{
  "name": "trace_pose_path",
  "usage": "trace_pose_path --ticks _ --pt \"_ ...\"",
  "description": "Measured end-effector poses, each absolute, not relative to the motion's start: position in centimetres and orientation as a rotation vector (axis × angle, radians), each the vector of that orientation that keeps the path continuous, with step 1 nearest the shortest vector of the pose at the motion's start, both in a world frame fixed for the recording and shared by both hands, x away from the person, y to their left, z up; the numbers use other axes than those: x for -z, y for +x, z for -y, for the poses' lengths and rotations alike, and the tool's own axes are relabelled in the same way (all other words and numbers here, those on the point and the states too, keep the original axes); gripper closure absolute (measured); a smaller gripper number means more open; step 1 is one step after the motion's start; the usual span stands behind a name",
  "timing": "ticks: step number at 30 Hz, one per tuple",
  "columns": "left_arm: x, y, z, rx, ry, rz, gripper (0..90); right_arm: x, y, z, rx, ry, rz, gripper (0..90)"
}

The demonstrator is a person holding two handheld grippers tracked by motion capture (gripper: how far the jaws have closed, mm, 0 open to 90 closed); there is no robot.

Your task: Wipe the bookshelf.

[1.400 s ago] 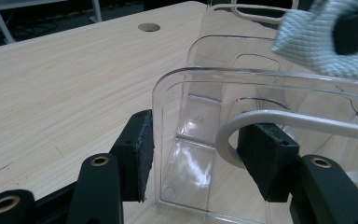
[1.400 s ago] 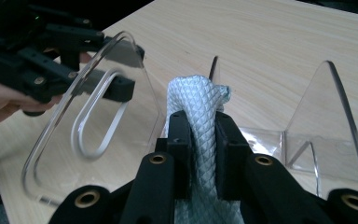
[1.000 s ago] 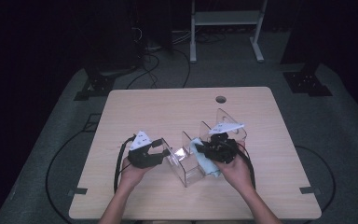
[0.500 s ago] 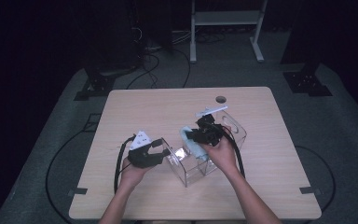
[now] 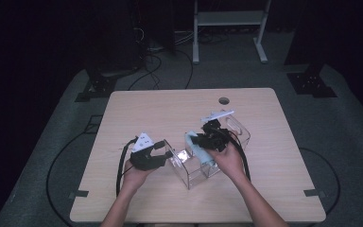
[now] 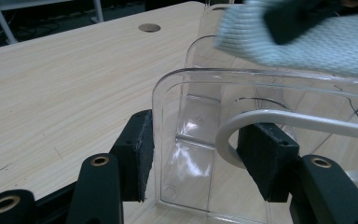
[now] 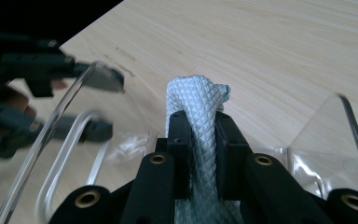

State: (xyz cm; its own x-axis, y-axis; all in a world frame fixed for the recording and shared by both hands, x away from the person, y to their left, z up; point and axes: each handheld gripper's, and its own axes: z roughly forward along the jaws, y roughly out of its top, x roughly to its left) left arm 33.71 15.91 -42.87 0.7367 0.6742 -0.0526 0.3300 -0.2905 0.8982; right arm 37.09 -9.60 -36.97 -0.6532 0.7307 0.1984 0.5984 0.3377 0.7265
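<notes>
Since a second ago my right gripper point(image 5: 207, 140) has slid with the blue cloth point(image 5: 199, 147) from the right side of the clear box point(image 5: 189, 165) toward its middle, and my left gripper point(image 5: 163, 152) has stayed put. My left gripper's jaws are pinched on the left wall of the clear box point(image 6: 186, 140), one pad point(image 6: 140, 156) outside and one pad point(image 6: 263, 156) inside, next to a white handle point(image 6: 279, 121). My right gripper's jaws are squeezed tight on the folded cloth point(image 7: 196, 121), which sticks up between the pads. The box sits on the table point(image 5: 160, 111) a bit nearer the front edge than the back, close to the middle. A second clear piece point(image 5: 238, 128) lies just behind it, toward the right edge. I think I am at the step of putting the cloth into the box, or wiping it; I cannot tell which. Next I should keep the left hold steady so the box does not slide, and lower the cloth straight down past the rim without knocking the thin wall.
</notes>
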Motion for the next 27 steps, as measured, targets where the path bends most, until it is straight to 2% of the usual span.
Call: trace_pose_path --ticks 8,12,17,27 --pt "42.8 33.7 -15.9 -0.417 1.898 -0.773 46.3 37.0 40.6 7.4 -1.175 1.308 -2.446 78.5" --pt "42.9 33.7 -15.9 -0.416 1.895 -0.776 46.4 36.8 40.4 7.4 -1.156 1.285 -2.449 78.4" --pt "42.9 33.7 -15.9 -0.407 1.885 -0.789 46.5 36.7 38.1 8.7 -1.156 1.226 -2.446 78.5" --pt "42.9 33.7 -15.6 -0.414 1.883 -0.804 46.9 37.6 31.2 12.9 -1.227 1.133 -2.401 78.6"
